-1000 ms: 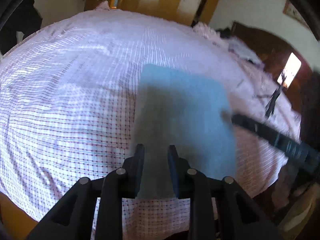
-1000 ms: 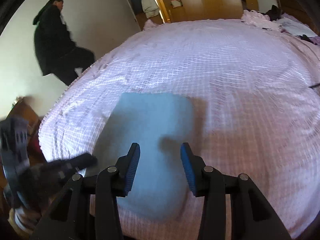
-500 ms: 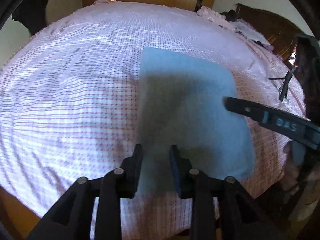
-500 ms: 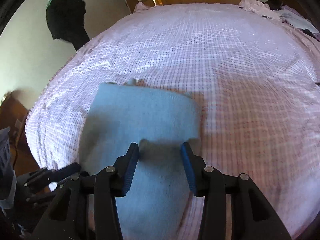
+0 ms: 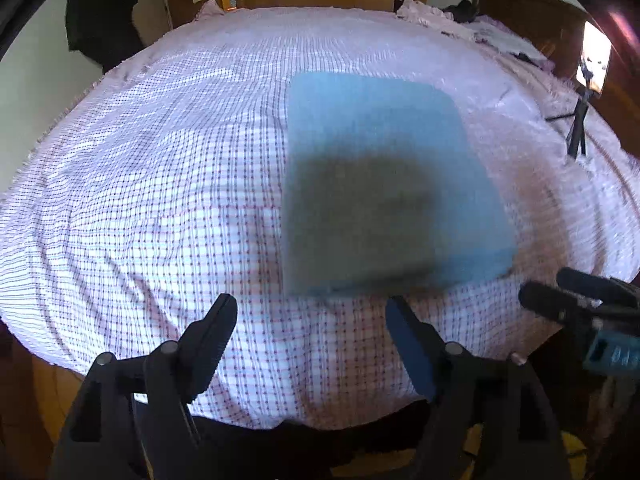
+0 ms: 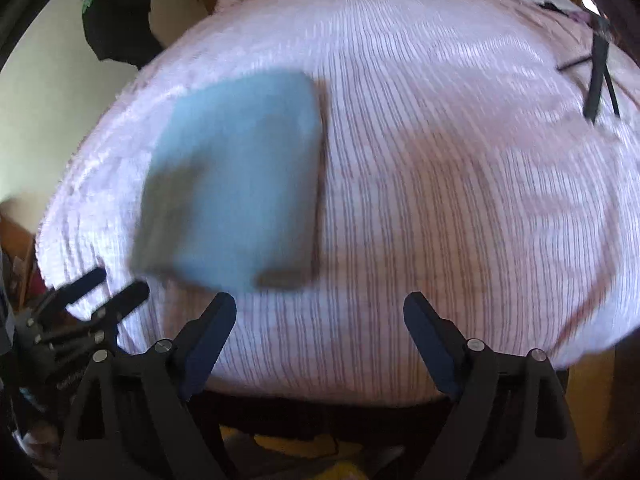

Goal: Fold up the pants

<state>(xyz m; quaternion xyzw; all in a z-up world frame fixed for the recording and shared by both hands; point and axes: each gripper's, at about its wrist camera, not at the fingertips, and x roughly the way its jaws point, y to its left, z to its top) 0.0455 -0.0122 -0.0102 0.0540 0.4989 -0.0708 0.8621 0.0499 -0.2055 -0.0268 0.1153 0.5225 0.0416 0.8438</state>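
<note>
The light blue pants lie folded into a flat rectangle on the pink checked bedspread, part of them in shadow. My left gripper hovers just short of their near edge, its jaws opening wide with nothing between them. In the right wrist view the folded pants lie up and to the left of my right gripper, whose jaws are also opening, empty, over bare bedspread. Each view catches the other gripper low at its edge: the right gripper and the left gripper.
A person in dark clothes stands beyond the bed's far left corner. A phone on a small tripod stands on the bed at the right. Crumpled clothes lie by the dark headboard. The bed's near edge runs below both grippers.
Both grippers let go of the folded pants, spread their jaws wide and drew back toward the near edge of the bed. The pants stay flat on the bedspread.
</note>
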